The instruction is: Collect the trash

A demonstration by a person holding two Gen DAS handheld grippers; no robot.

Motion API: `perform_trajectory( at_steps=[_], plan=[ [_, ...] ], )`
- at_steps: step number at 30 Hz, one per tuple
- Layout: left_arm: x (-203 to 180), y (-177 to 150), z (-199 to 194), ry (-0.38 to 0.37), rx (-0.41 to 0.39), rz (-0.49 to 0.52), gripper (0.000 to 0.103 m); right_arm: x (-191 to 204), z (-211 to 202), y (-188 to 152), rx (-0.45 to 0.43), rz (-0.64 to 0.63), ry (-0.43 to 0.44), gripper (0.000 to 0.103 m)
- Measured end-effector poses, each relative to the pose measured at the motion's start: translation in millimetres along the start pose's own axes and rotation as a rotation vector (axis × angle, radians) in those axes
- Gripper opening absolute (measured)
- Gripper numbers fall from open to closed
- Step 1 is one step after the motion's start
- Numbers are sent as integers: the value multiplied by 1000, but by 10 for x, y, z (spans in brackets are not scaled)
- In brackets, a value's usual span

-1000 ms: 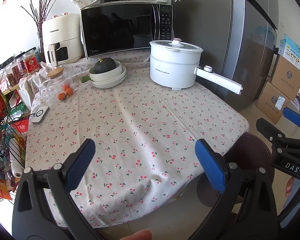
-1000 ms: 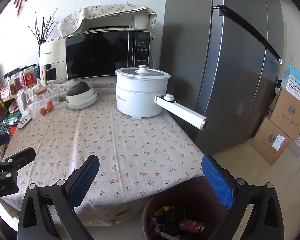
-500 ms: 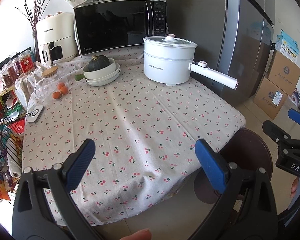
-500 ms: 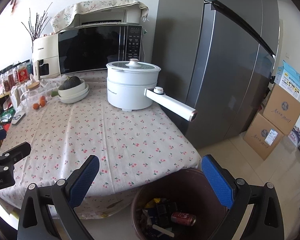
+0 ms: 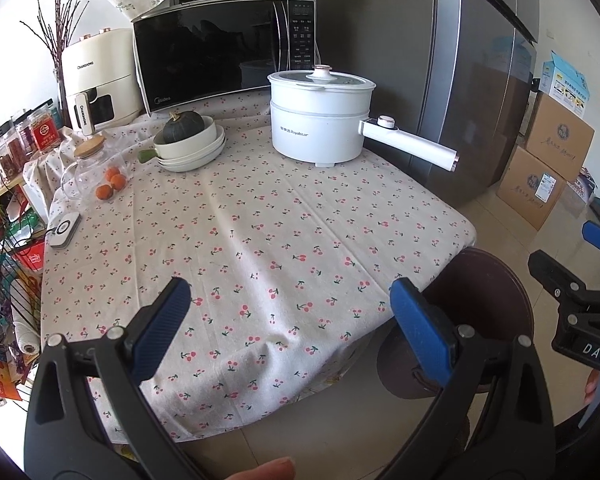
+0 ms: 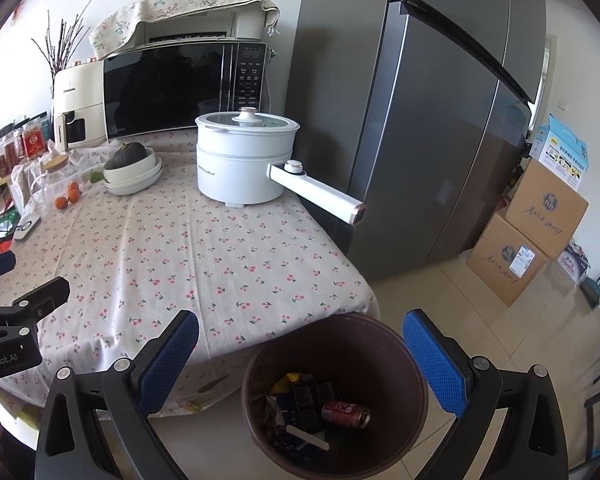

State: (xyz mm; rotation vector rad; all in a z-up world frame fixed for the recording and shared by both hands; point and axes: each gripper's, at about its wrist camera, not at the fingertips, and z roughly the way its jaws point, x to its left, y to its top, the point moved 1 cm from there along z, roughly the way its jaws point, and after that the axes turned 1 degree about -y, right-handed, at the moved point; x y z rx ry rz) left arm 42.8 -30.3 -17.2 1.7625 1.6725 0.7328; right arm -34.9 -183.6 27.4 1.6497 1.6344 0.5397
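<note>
A round brown trash bin (image 6: pixel 364 332) stands on the floor by the table's near right corner, also seen as the bin (image 5: pixel 496 292) in the left wrist view. Inside it lie a red drink can (image 6: pixel 345 413), dark wrappers and a white strip. My right gripper (image 6: pixel 300 356) hangs open above the bin with nothing between its blue pads. Over the table's near edge my left gripper (image 5: pixel 292 324) is open and empty too. The cherry-print tablecloth (image 5: pixel 260 232) shows no loose trash on its middle.
At the back of the table stand a white electric pot (image 5: pixel 320 120) with a long handle (image 5: pixel 412 146), stacked bowls with a squash (image 5: pixel 190 140), a microwave (image 5: pixel 224 52) and an air fryer (image 5: pixel 98 80). A grey fridge (image 6: pixel 420 120) and cardboard boxes (image 6: pixel 532 236) stand right. A cluttered wire rack (image 5: pixel 4 264) flanks the left.
Both grippers have drawn back and up from the table, so the table looks smaller and more of the bin and floor shows. Both stay open and empty.
</note>
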Motion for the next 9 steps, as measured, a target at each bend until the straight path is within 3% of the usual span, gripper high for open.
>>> perform_trajectory(
  at_steps=[9],
  plan=[
    [-33, 0, -23, 1, -1, 4, 100, -21, -30, -16, 1, -5, 0, 103]
  ],
)
